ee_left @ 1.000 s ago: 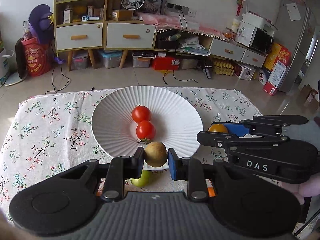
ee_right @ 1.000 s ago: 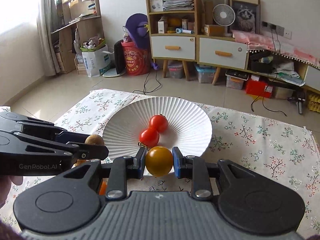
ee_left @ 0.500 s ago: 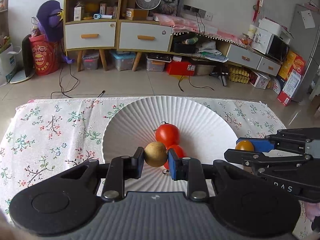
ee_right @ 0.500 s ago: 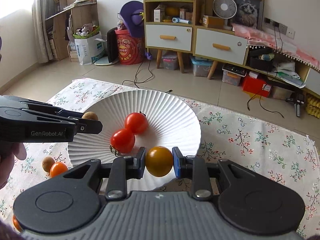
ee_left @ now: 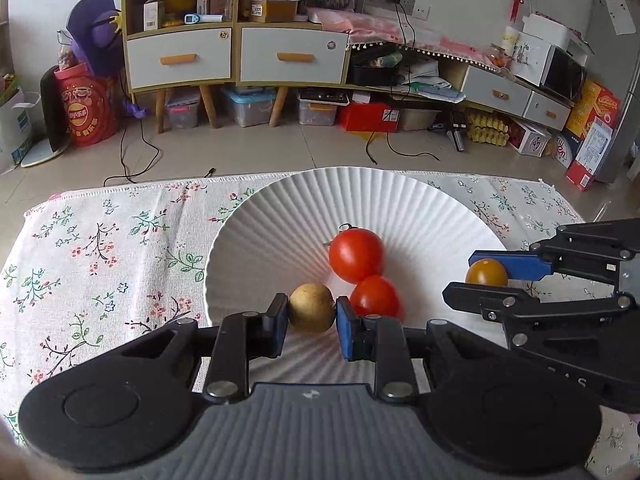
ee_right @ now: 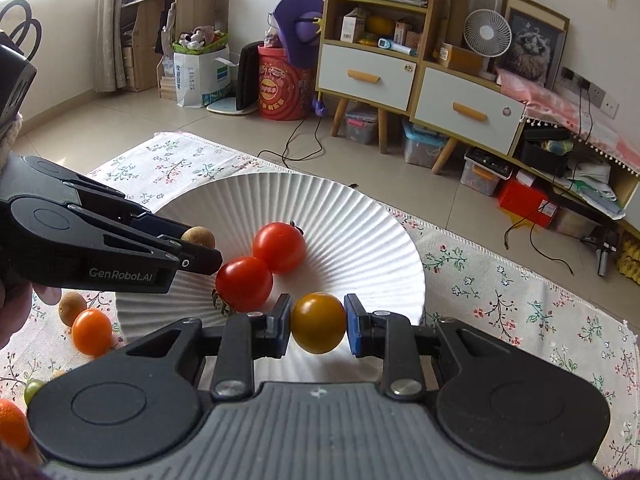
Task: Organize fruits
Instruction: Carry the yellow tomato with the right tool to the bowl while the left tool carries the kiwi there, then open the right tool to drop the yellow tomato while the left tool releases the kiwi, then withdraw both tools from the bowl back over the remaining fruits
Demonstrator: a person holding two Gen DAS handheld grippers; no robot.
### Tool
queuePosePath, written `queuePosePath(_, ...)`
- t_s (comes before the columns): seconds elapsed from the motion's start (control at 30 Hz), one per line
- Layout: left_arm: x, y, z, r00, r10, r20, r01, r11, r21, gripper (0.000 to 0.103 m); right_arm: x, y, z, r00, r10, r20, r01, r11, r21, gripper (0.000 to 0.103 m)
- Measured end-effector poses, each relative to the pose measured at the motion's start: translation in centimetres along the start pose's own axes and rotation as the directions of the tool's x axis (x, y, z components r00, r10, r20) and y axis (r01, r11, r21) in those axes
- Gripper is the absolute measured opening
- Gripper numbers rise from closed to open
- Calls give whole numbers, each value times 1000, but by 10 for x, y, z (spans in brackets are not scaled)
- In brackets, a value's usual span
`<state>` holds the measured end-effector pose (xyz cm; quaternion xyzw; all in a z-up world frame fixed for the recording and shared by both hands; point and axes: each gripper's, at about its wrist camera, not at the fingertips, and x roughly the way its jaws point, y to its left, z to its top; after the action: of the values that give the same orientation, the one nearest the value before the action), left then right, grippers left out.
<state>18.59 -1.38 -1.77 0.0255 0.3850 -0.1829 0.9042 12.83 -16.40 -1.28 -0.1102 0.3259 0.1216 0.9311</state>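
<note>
The left gripper [ee_left: 311, 314] is clamped on a small tan fruit [ee_left: 311, 307], possibly a longan, over the near rim of the white plate [ee_left: 280, 220]. The right gripper [ee_right: 317, 323] pinches a yellow tomato [ee_right: 318, 323] above the plate's edge. Two red tomatoes [ee_left: 356, 255] lie in the plate. Only the right view shows loose fruit on the tablecloth [ee_right: 500, 292], including an orange tomato [ee_right: 91, 331].

Tiled floor [ee_left: 280, 148], drawered wooden cabinet [ee_left: 236, 56], white walls.
</note>
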Motion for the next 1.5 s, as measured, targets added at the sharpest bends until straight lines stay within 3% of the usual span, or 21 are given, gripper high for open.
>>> queuePosePath(0.57,3,-3,1,1000,-10,6,10,1000,6,25,6,1,-3,1000,-14,-14,14,1000,-12,25)
queuePosePath(0.93,-9,-3,2,999,-26,26,26,1000,1,53,-8,1,-2,1000,-6,-2,6,1000,10,44)
queuePosePath(1.2,-26,-7,-1,1000,-16,24,16,1000,10,81,-30,-7,0,1000,-6,18,5,997,77,64)
queuePosePath(1.33,-35,-12,-3,1000,2,24,-3,1000,25,88,-42,-11,0,1000,-7,28,4,993,117,68)
queuePosePath(1.5,-46,-12,-7,1000,-2,5,2,1000,23,96,-53,-14,0,1000,-8,30,4,990,142,82)
